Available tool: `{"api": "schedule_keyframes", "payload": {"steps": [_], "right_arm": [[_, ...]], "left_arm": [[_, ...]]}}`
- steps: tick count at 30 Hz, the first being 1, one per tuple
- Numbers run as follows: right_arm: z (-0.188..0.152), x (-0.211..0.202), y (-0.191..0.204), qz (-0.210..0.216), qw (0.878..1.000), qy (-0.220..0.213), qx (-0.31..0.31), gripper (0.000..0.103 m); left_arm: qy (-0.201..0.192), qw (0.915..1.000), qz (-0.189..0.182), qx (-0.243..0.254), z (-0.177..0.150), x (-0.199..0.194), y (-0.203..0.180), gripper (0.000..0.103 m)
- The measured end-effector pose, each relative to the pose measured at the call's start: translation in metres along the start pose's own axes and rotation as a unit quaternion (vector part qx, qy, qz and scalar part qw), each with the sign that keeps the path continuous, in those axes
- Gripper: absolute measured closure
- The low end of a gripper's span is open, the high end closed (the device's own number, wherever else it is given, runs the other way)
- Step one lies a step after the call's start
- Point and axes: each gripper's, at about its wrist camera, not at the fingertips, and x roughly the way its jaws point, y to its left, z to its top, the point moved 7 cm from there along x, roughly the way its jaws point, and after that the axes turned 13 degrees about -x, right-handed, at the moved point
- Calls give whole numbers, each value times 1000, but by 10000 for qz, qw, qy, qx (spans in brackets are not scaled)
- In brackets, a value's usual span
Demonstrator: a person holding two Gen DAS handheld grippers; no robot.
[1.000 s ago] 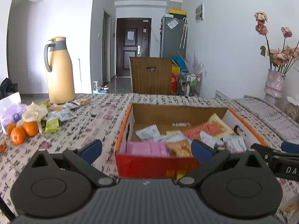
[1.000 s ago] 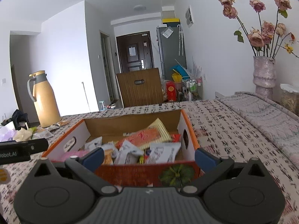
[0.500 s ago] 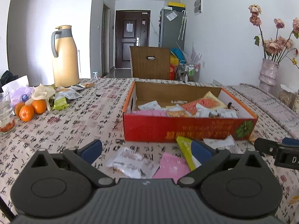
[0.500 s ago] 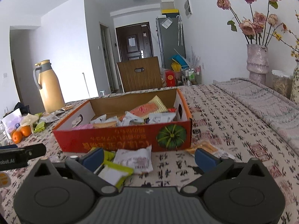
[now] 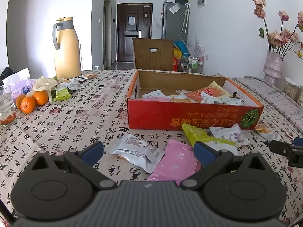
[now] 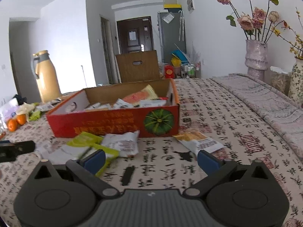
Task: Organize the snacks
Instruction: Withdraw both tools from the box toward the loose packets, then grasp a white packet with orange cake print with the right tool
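A red cardboard box (image 5: 193, 116) (image 6: 113, 123) holding several snack packets stands on the patterned tablecloth. Loose packets lie in front of it: a white one (image 5: 135, 149), a pink one (image 5: 177, 161), a yellow-green one (image 5: 198, 135) (image 6: 90, 141), another white one (image 5: 229, 135) (image 6: 123, 141) and an orange-white one (image 6: 198, 141). My left gripper (image 5: 148, 151) is open, its fingers either side of the white and pink packets. My right gripper (image 6: 151, 159) is open above bare cloth, near the orange-white packet.
A tan thermos jug (image 5: 66, 49) stands at the back left with more packets (image 5: 65, 90), oranges (image 5: 31, 101) and a glass (image 5: 6, 106). Flower vases (image 6: 255, 56) line the right wall. A wooden chair back (image 5: 153, 54) stands behind the table.
Both grippers have pulled back from over the box and come lower, so the loose packets in front of the box now lie between and ahead of the fingers.
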Motion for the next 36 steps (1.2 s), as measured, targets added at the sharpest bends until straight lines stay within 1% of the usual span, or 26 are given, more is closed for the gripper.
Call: {"api": "schedule_keyframes", "payload": {"steps": [6, 11, 15, 17, 19, 21, 22, 25, 27, 28, 29, 31, 36], "right_arm": [[4, 28, -34, -223, 9987, 327, -331, 0], [11, 63, -58, -151, 9961, 701, -509, 4], [14, 92, -66, -50, 9926, 1031, -643, 6], [16, 102, -68, -101, 9916, 1092, -690, 10], [16, 110, -71, -34, 9914, 1163, -603, 12], [14, 116, -76, 102, 9914, 1237, -415, 21], [12, 119, -78, 182, 9910, 1293, -305, 28], [8, 117, -77, 161, 9915, 1250, -327, 32], [7, 114, -74, 161, 9919, 1212, -357, 41], [7, 111, -73, 173, 9919, 1201, -371, 50], [8, 109, -71, 178, 9920, 1187, -398, 54], [6, 104, -67, 110, 9921, 1140, -519, 56], [5, 95, -59, -76, 9935, 982, -566, 57]], "left_arm": [[28, 10000, 48, -38, 5, 8, 1, 0], [67, 9999, 100, -24, 9, 16, 2, 0], [82, 9999, 124, -50, 11, 19, 4, 0], [88, 9999, 125, -72, 11, 21, 4, 0], [90, 9999, 122, -78, 12, 21, 4, 0], [85, 9999, 104, -71, 13, 22, 4, 0], [89, 9999, 97, -74, 13, 22, 5, 0], [108, 9999, 90, -95, 14, 24, 6, 0], [133, 9998, 98, -119, 14, 26, 7, 0], [145, 9998, 94, -132, 14, 27, 7, 0], [157, 9997, 89, -141, 14, 28, 7, 0], [173, 9997, 89, -145, 13, 30, 7, 0], [190, 9997, 108, -136, 13, 31, 8, 0]]}}
